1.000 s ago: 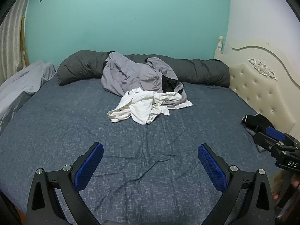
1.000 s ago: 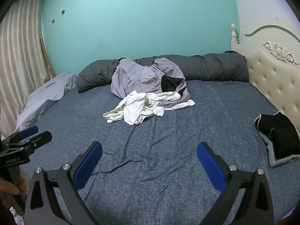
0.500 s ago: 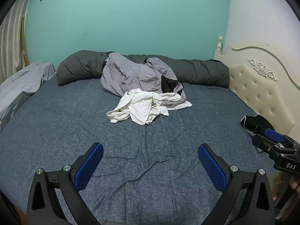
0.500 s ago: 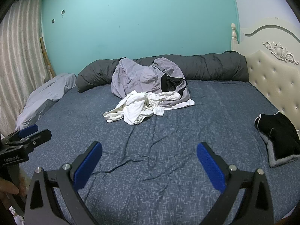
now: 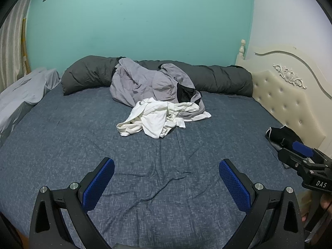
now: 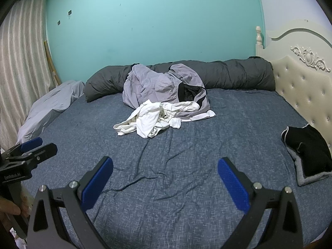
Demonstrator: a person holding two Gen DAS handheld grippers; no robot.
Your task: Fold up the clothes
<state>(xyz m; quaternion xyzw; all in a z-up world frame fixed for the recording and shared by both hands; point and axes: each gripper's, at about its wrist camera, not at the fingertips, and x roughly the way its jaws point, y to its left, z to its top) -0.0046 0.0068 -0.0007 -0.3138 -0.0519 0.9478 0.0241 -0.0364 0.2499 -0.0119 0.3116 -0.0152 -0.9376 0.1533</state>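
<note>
While crumpled, white garment long axis left-right across bed.

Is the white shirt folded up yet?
No. The white shirt lies crumpled in a heap on the bed, partly against grey clothes. Both grippers are open and hold nothing.

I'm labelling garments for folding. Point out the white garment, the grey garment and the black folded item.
white garment [image 5: 154,122], left wrist view, on its front fold.
grey garment [image 5: 143,83], left wrist view, on its crumpled middle.
black folded item [image 6: 309,147], right wrist view, on its black top.
</note>
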